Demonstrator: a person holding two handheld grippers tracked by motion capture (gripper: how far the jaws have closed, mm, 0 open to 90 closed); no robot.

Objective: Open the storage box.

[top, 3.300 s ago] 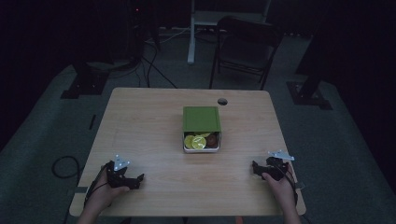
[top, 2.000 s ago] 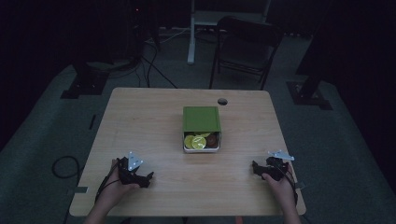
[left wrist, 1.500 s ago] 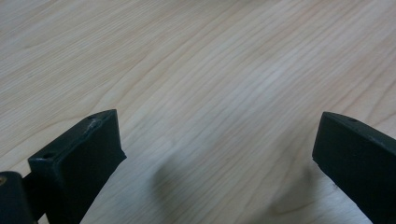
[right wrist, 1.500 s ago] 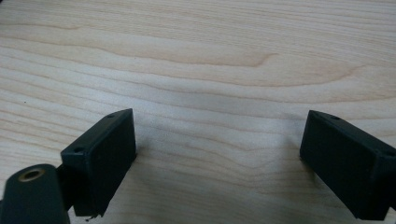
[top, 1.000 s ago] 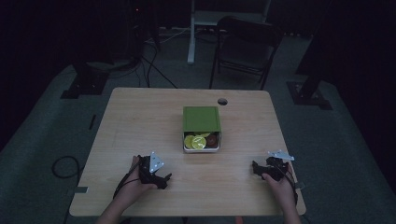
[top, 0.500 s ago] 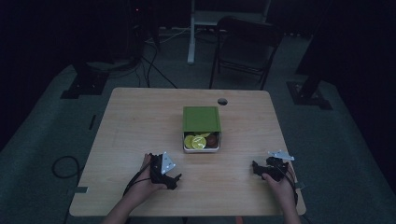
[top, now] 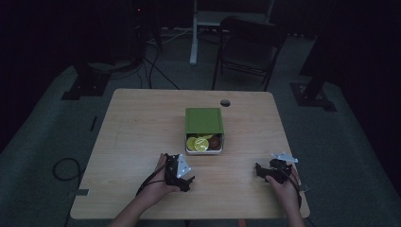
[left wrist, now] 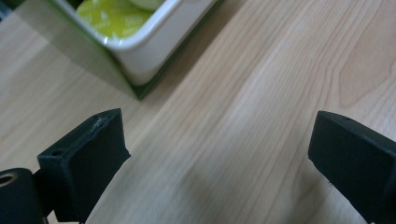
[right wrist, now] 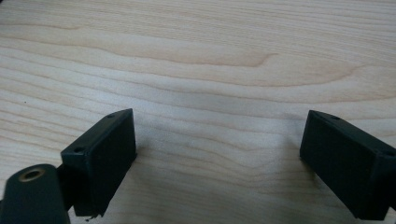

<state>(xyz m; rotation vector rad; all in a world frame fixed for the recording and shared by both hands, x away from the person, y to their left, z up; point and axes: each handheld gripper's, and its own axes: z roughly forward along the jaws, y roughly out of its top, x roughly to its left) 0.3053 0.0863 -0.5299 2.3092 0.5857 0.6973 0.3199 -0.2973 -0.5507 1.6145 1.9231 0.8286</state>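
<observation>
Two pairs of tongs over a wooden tabletop (top: 142, 127), both spread wide and grasping nothing. Left tongs (top: 185, 177) in the lower middle of the high view, just short of the box (top: 204, 136) at the centre of the frame; right tongs (top: 263, 170) off in the lower right, well apart from it. Seen along the left tongs (left wrist: 219, 154), the box's near corner (left wrist: 154, 51) in the upper left — white rim, green outer wall, yellow-green discs (left wrist: 114, 16) inside. Along the right tongs (right wrist: 217, 158), bare wood grain between the jaws.

Green lid (top: 204, 120) slid back over the far part of the box, near end uncovered, with discs and something dark brown (top: 215, 141) showing there. Probably a light box of thin metal or plastic — stiff walls, smooth and a little slippery, apt to skid on the wood if pushed from one side. Best hold likely across the two long side walls or on the near rim, squeezed gently; contents loose, so keep it level.
</observation>
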